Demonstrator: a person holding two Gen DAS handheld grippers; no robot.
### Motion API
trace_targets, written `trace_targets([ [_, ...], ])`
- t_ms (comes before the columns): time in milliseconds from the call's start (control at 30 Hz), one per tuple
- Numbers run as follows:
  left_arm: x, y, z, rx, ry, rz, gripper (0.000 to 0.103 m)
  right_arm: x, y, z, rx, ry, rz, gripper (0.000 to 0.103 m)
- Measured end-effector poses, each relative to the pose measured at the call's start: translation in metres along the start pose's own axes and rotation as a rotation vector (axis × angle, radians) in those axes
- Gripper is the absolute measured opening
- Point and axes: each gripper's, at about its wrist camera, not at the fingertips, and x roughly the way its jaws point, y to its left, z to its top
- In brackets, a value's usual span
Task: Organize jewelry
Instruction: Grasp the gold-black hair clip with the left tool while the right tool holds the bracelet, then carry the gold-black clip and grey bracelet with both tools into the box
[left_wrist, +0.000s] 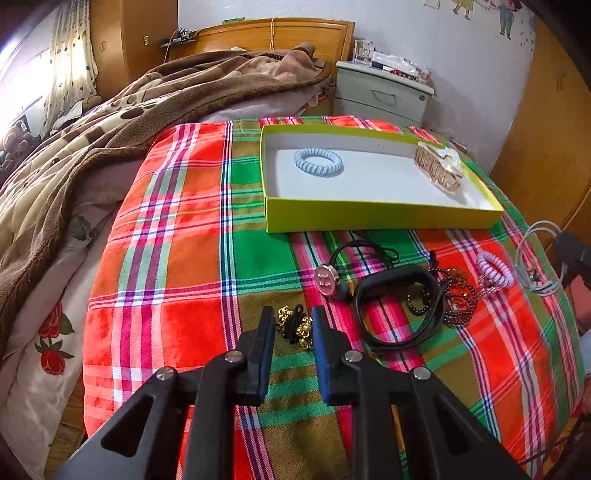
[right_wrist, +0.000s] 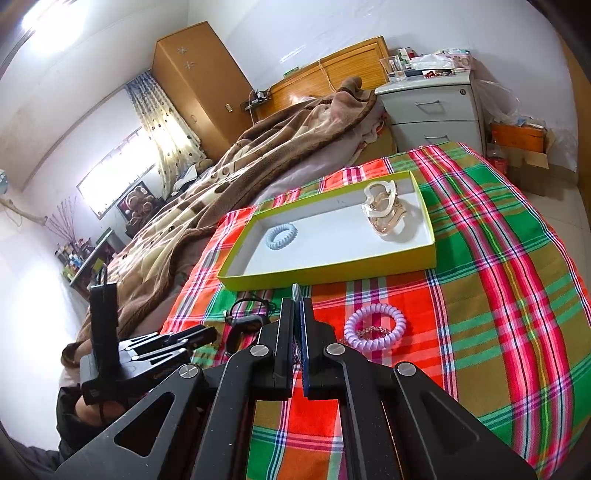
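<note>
A yellow-green box (left_wrist: 380, 216) with a white floor holds a light blue coil hair tie (left_wrist: 318, 161) and a rose-gold hair claw (left_wrist: 437, 170). My left gripper (left_wrist: 293, 325) is open, its fingers on either side of a black and gold beaded piece (left_wrist: 295, 326) on the plaid cloth. My right gripper (right_wrist: 297, 299) is shut on a thin light blue cord (left_wrist: 533, 254), which hangs at the right edge of the left wrist view. A purple coil tie (right_wrist: 375, 326) lies just right of the right gripper. The box also shows in the right wrist view (right_wrist: 332, 273).
On the cloth lie a round pink-faced hair tie (left_wrist: 327, 280), a black band (left_wrist: 399, 310) and dark beaded chains (left_wrist: 458, 295). A brown blanket (left_wrist: 110, 122) covers the bed to the left. A grey nightstand (right_wrist: 432, 110) stands behind.
</note>
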Motion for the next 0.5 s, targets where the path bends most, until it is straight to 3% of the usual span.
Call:
trace_targets([
  [500, -0.023, 0.015, 0.008, -0.035, -0.057, -0.019, 0.019, -0.002, 0.007, 0.012, -0.017, -0.014, 0.002, 0.003],
])
